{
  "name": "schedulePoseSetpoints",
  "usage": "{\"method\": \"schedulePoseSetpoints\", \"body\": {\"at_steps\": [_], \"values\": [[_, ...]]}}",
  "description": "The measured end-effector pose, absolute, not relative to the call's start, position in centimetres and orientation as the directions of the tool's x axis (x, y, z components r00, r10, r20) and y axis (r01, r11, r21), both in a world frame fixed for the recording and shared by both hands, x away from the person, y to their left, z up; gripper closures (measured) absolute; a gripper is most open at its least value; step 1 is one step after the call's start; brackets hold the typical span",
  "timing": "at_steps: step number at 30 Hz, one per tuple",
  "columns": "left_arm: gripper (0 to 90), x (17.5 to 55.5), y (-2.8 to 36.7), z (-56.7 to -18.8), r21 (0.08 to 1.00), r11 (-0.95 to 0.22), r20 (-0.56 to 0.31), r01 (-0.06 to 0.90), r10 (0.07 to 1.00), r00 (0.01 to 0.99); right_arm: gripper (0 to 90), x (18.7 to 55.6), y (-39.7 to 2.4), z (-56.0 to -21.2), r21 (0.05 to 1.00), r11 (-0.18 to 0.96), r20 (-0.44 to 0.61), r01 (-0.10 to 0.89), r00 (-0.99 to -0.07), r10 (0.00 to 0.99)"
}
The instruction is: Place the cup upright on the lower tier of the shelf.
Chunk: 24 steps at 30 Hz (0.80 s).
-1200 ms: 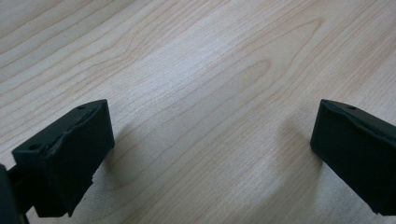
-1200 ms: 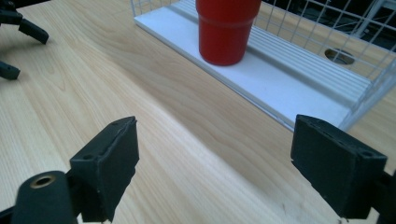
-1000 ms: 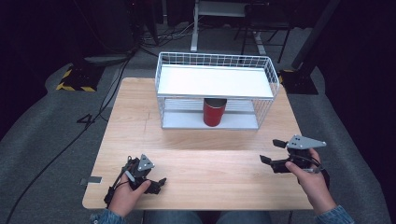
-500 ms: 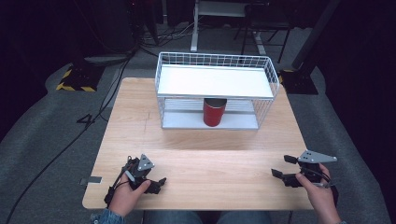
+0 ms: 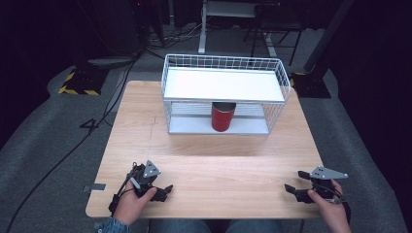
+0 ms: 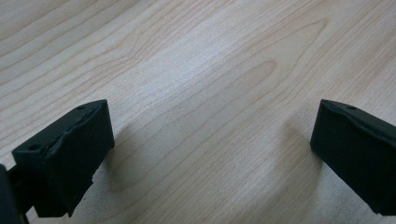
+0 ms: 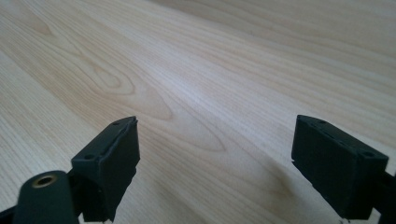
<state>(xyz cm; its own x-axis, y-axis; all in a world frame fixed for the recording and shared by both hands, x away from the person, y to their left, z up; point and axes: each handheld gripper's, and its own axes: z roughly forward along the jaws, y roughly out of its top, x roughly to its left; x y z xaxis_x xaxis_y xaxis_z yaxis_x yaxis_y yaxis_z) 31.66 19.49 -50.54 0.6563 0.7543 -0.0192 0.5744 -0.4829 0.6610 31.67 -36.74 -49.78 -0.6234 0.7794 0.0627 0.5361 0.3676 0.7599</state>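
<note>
A red can stands upright on the lower level of a white wire shelf rack at the table's far middle. My left gripper rests on the wooden table near its front left edge, held in a hand. Its jaws stand wide apart over bare wood, so it is open and holds nothing. My right gripper lies low at the front right corner, held in the other hand. It is open too, its jaws spread above bare wood.
The rack has a flat white top shelf with a wire rim. Grey carpet surrounds the table. Cables and stand legs lie on the floor behind it.
My right gripper has moved back and down toward the table's front right corner. The left gripper and the can have stayed put.
</note>
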Motion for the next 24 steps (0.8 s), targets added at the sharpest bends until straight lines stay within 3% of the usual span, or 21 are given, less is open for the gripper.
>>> {"method": "schedulePoseSetpoints", "body": {"at_steps": [8,14,24], "values": [[0.0,31.77,19.45,-50.54,0.662,-0.482,-0.019,0.574,0.756,0.655,15.7,31.62,-36.59,-50.41,0.740,0.401,0.025,0.540,-0.618,0.786],[0.0,31.82,19.42,-50.56,0.664,-0.481,-0.014,0.573,0.757,0.653,0.0,31.89,-36.36,-50.60,0.709,0.429,-0.004,0.559,-0.606,0.796],[0.0,31.83,19.42,-50.57,0.664,-0.482,-0.013,0.571,0.757,0.654,0.5,31.73,-36.39,-50.60,0.711,0.420,-0.003,0.564,-0.595,0.804]]}}
